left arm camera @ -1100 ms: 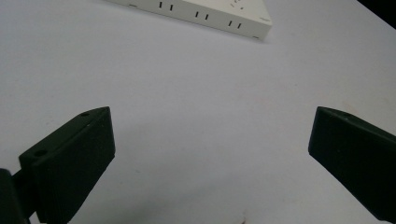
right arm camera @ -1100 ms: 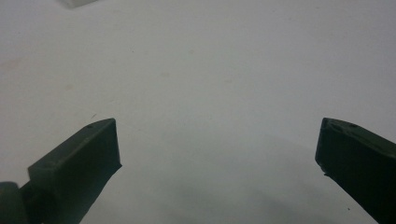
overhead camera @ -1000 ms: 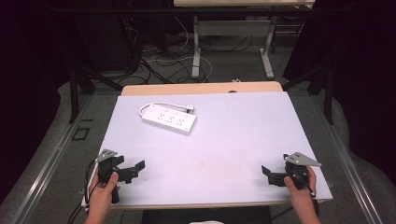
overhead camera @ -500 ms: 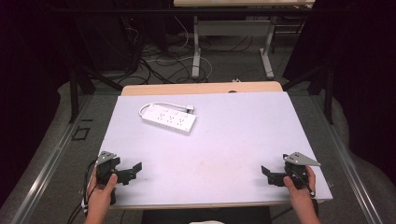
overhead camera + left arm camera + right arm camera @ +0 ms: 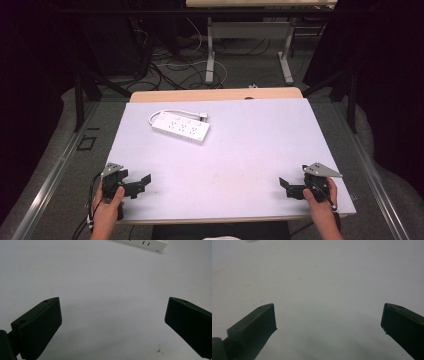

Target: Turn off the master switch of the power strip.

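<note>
Black jaws stand wide apart on both tongs, with bare pale tabletop between them and nothing held. The left gripper (image 5: 137,186) lies at the near left corner of the table (image 5: 260,150), gripped from behind by the person's left hand (image 5: 107,205), whose forearm comes up from the near edge; its jaws point toward the middle of the table, and its grey plate sits on top. The right gripper (image 5: 291,189) rests at the near right corner, well apart from the left one, held the same way by the right hand (image 5: 320,200), jaws turned inward toward the other gripper. In the left gripper view (image 5: 112,325) and the right gripper view (image 5: 328,327) the spread jaws frame only the white surface, with a small dark speck near the left gripper's right jaw.

Farther off, ahead of the left gripper and well away from both, a white power strip (image 5: 181,126) lies flat on the table, its white cord looped beside it at its far side. Its sockets show, but no brand or writing can be read on it.
</note>
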The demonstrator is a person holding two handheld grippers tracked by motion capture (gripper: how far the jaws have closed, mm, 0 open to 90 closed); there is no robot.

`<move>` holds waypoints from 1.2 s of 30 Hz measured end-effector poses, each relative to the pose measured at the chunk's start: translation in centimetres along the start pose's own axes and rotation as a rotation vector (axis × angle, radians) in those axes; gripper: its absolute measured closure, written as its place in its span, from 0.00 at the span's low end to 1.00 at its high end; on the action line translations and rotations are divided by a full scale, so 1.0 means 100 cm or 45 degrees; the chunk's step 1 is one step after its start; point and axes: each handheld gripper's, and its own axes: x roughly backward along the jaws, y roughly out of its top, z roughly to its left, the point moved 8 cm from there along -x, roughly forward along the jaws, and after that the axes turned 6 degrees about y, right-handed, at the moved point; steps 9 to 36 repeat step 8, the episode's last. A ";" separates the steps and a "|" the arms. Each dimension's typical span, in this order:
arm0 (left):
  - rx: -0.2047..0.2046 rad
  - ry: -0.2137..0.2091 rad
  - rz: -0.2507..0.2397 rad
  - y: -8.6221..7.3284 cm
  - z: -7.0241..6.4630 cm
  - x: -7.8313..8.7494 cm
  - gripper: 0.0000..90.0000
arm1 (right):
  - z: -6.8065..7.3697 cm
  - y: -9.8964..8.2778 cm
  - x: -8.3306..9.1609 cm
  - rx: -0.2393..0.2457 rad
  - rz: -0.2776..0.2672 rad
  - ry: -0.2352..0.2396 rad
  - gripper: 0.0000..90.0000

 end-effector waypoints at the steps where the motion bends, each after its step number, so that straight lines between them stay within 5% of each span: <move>1: -0.001 0.001 0.000 0.000 0.000 0.000 0.01 | 0.000 0.000 0.000 0.000 0.001 0.000 0.00; 36: -0.029 0.001 0.016 0.000 0.000 0.000 0.01 | -0.001 0.000 0.001 -0.001 -0.005 0.000 0.00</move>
